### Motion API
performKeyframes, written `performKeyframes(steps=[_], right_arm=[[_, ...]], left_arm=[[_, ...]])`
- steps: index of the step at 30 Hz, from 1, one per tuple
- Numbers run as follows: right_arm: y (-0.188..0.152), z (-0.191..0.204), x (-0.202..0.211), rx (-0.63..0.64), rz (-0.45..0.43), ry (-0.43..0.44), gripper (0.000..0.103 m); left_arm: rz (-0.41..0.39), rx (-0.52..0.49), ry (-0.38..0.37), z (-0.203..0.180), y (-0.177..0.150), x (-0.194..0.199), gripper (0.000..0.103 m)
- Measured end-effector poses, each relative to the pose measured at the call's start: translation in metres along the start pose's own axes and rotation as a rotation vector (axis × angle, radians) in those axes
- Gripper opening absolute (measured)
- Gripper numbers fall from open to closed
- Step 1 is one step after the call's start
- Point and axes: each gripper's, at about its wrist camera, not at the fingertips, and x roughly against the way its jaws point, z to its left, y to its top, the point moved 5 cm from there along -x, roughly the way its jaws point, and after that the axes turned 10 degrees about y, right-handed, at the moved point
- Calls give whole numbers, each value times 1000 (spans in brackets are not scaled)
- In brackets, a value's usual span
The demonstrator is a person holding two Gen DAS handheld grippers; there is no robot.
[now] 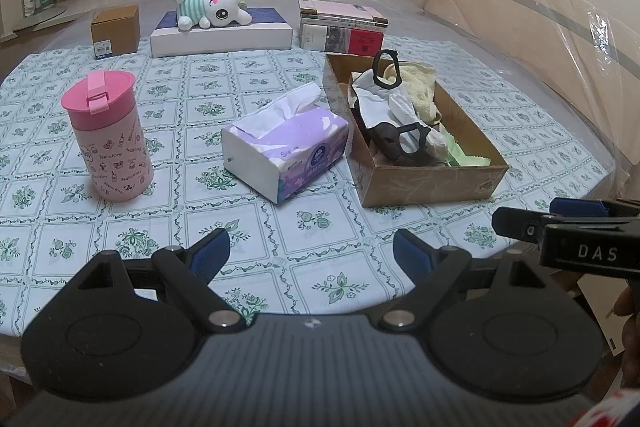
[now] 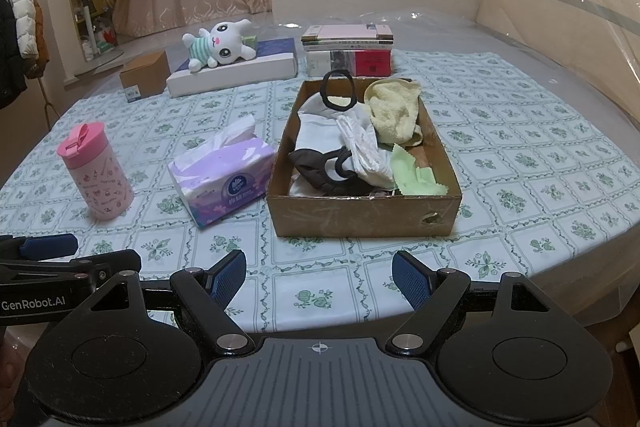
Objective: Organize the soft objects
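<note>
A brown cardboard box [image 2: 360, 217] sits on the table and holds soft things: a yellow towel [image 2: 394, 109], white cloths [image 2: 360, 143], a dark mask with black loops [image 2: 320, 167] and a green cloth [image 2: 416, 175]. The box also shows in the left wrist view [image 1: 432, 183]. A purple tissue pack [image 2: 224, 175] lies left of the box. A white plush toy [image 2: 218, 45] lies on a flat white box [image 2: 236, 73] at the back. My left gripper [image 1: 310, 255] and my right gripper [image 2: 318, 273] are both open and empty, near the table's front edge.
A pink lidded cup [image 2: 96, 171] stands at the left. A small brown carton [image 2: 144, 75] and a stack of books [image 2: 348, 51] stand at the back. The table has a green-patterned cloth [image 2: 520, 163]. A plastic-covered piece of furniture [image 2: 560, 11] stands at the right.
</note>
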Motion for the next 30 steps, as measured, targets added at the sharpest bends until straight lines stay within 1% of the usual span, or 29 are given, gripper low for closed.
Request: performKeyframes(steps=[24,30], right_arm=[[0,-1,0,0,-1,1,80],[0,0,1,-1,-4,2,80]], left_arm=[[-2,-2,-1,-2,1,0,87],[-23,4,4,-2,4,3,87]])
